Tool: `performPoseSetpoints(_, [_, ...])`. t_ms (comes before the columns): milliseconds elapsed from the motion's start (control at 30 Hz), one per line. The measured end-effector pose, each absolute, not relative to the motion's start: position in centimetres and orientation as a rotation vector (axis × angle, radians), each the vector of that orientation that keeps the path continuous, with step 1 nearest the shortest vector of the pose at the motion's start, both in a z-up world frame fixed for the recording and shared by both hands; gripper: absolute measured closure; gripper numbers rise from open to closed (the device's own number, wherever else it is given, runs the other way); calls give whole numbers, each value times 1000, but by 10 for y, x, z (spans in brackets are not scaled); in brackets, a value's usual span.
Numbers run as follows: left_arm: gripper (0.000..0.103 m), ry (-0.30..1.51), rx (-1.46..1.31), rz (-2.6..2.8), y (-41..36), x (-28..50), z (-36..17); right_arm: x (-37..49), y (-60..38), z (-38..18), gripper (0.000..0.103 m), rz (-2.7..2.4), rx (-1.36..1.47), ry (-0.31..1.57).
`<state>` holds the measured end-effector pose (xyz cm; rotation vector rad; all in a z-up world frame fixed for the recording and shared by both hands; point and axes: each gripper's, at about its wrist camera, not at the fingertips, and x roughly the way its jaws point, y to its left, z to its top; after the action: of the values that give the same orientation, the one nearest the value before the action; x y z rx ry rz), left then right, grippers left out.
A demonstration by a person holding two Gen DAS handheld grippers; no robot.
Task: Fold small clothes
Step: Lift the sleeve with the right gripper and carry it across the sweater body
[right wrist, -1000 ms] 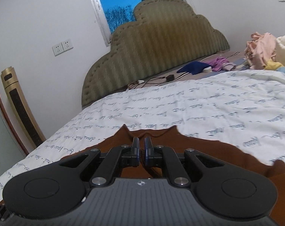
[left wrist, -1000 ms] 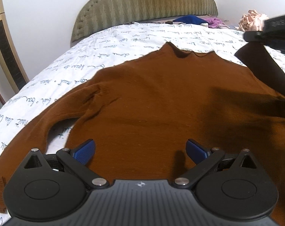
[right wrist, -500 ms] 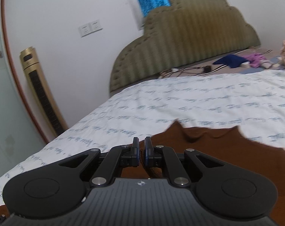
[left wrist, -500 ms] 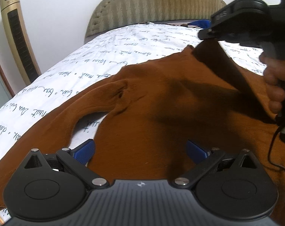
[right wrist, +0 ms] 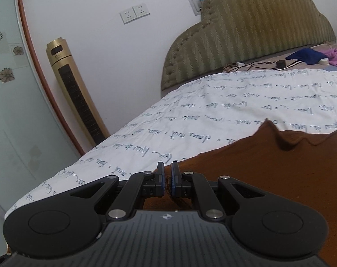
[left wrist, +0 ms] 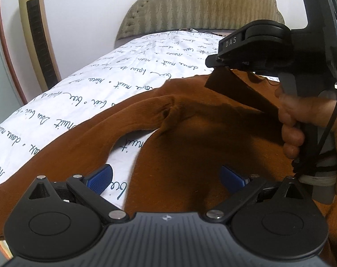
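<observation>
On bed (right wrist: 246, 102): brown sweater (left wrist: 190, 138); right gripper (right wrist: 167, 178) fingers clenched on it, left gripper (left wrist: 166, 175) fingers released.

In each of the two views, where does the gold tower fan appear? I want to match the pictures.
Left wrist view: the gold tower fan stands at the upper left, against the wall, beside the bed.
Right wrist view: the fan leans at centre left, between the red-framed glass door and the bed.
Shared landmark: the olive padded headboard, right of the fan in both.
</observation>
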<state>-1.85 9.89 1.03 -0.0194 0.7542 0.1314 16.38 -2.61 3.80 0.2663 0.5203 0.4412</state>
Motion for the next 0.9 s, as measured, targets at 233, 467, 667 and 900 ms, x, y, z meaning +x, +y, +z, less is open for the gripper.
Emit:
performPoseSetpoints(233, [0,755,-26,121,101,-22,12,168,-14,31,92,501,296,561])
performPoseSetpoints(467, [0,766,-42,144,107,-24,11,187,-15,4,84,548,398,758])
performPoseSetpoints(667, [0,760,-72,152,113,-25,15,166,-28,20,66,573,427,708])
performPoseSetpoints(900, [0,785,-149,135,118,-26,14,159,-43,-1,52,502,469,850])
